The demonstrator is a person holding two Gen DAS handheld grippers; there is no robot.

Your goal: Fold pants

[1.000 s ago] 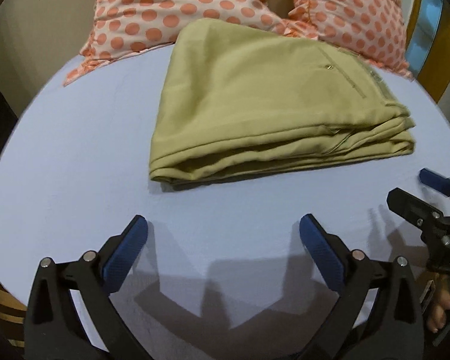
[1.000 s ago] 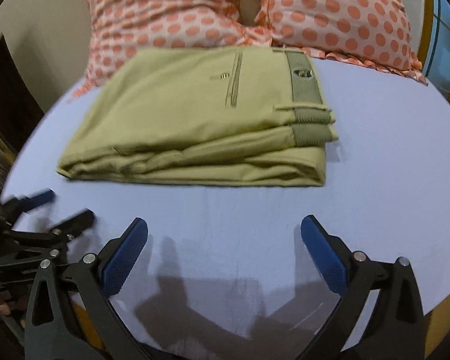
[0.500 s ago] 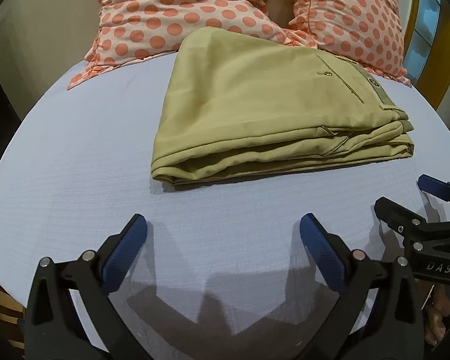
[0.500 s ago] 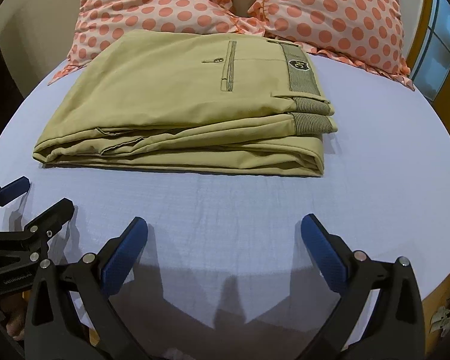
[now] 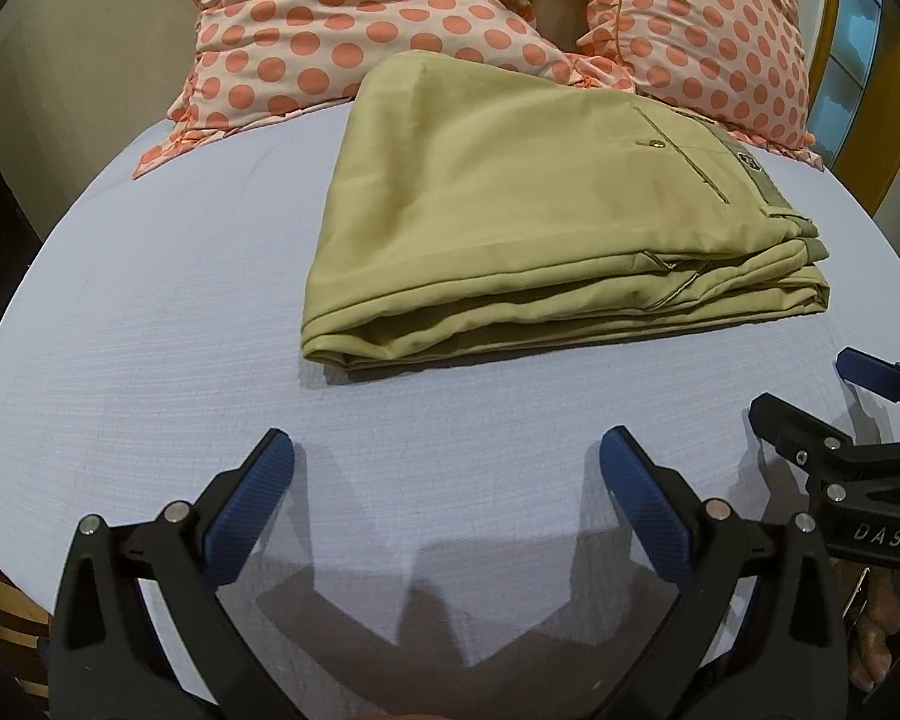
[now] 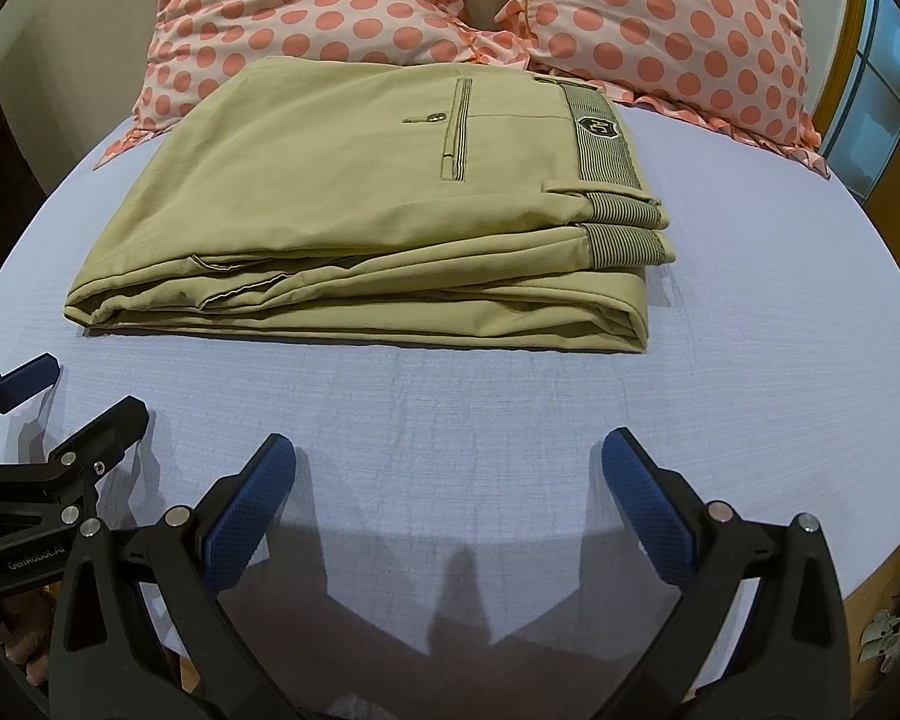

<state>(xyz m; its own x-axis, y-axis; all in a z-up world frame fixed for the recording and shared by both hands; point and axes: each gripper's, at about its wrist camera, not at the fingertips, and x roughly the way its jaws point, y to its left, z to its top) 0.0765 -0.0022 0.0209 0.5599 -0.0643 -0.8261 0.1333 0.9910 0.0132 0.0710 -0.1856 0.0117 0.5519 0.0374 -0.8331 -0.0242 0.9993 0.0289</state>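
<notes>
Pants: khaki pants (image 6: 354,204) lie folded into a compact stack of several layers on the pale blue bedsheet (image 6: 750,312), back edge touching the polka-dot pillows (image 6: 660,18).
Top face: back pocket with button and striped waistband (image 6: 600,138) up; waistband end to the right, fold edges facing the cameras.
Progress: judged done or nearly so; layers sit square, no leg hangs loose. At most a smoothing pass or edge alignment is left.
Loose spots: small gaps between layers along the near edge, visible in both views; a minor untidiness, not an open fold.
Left gripper (image 5: 444,474): jaws spread wide, nothing between them, low over bare sheet, apart from the pants.
Right gripper (image 6: 447,474): jaws spread wide, empty, same stance on the near side of the stack.
Grippers together: side by side, each visible at the edge of the other's view.
Containers: none in view; nothing holds the pants but the bed.
</notes>
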